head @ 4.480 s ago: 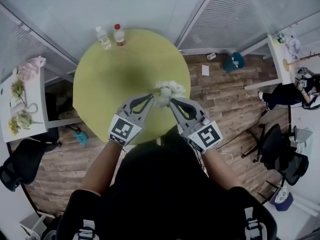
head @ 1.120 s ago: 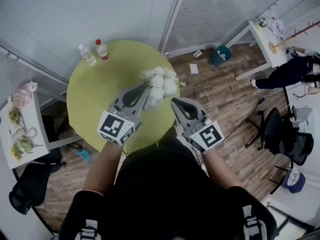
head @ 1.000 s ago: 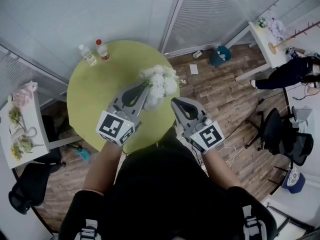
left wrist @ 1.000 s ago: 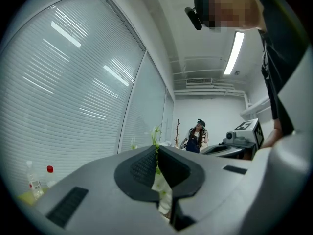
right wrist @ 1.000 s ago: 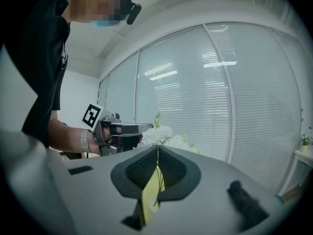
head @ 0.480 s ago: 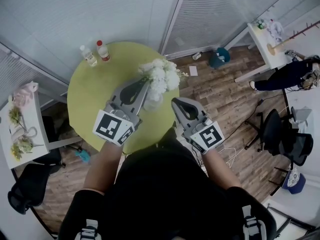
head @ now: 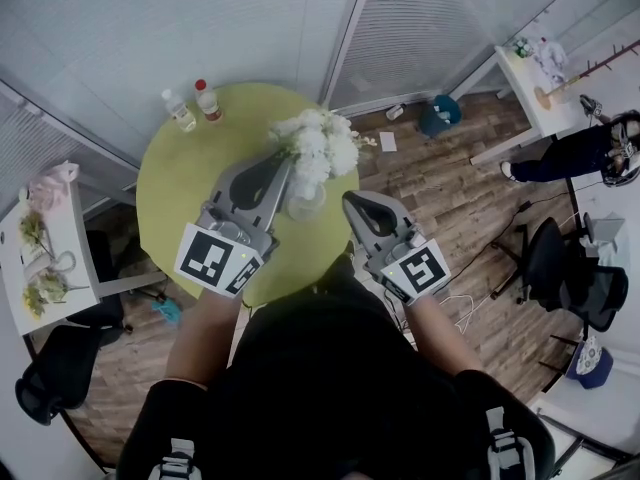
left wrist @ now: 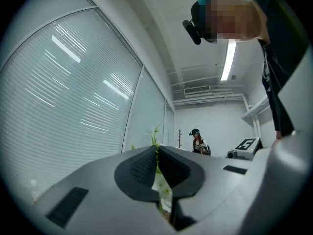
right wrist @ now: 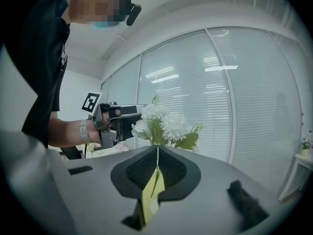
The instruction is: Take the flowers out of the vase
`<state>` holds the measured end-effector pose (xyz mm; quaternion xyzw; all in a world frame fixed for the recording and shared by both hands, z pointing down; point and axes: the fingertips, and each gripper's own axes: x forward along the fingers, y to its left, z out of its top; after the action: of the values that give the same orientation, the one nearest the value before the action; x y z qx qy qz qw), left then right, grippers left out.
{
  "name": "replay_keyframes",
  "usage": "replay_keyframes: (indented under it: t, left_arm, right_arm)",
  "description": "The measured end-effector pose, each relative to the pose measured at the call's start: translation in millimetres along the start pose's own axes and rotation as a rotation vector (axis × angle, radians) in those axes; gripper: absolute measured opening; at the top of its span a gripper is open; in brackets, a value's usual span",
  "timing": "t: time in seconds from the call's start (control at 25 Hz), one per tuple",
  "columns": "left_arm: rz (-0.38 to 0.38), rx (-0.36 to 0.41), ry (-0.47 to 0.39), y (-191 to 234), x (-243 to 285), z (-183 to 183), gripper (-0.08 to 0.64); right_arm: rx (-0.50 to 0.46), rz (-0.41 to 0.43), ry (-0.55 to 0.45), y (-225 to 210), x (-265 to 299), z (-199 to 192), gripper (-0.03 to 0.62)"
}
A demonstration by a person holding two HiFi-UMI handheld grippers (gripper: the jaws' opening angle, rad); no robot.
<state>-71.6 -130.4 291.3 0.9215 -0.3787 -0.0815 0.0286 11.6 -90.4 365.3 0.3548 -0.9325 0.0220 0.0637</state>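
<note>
Two hand-held grippers, left pinching fluffy white flowers, right closed, empty

You, in a black short-sleeved top, with grey left gripper and right gripper (black-and-white marker cubes).

red-capped bottle | clear bottle | both upright on green table

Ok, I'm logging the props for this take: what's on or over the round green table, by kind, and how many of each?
Bottles: 2 (pale-capped bottle, red-capped bottle)
Vase: 1
Flower bunch: 1, gripped in the left claw above the vase
Total: 4
</note>
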Motion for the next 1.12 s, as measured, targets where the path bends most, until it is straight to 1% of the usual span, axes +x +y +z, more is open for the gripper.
replay_keyframes:
  t: [0.24,0.44,0.64,1.0,1.12]
  left_arm:
    - [0.014,0.025,-0.011,-4.0,-8.6,13.7,0.02]
    - [0.054,0.035,0.007,-0.1,-26.7,11.4,0.02]
    - [0.108,0.042,0.047,8.6,-52.5,-1.1,0.02]
    - [0.248,0.059,0.127,27.5,-104.8,-33.7,0.02]
    - [0.28,0.064,0.141,32.6,-120.3,-44.4,0.02]
  right_arm:
    - [-0.011,0.025,-0.013,5.7,2.2,7.1,0.02]
    - [-0.012,0.054,-0.017,14.5,6.8,8.8,0.019]
    - [-0.005,0.086,-0.028,28.5,18.1,8.3,0.02]
    - [0.01,0.179,-0.035,62.8,46.1,2.1,0.019]
    - [0.016,0.209,-0.034,74.7,57.0,-1.7,0.018]
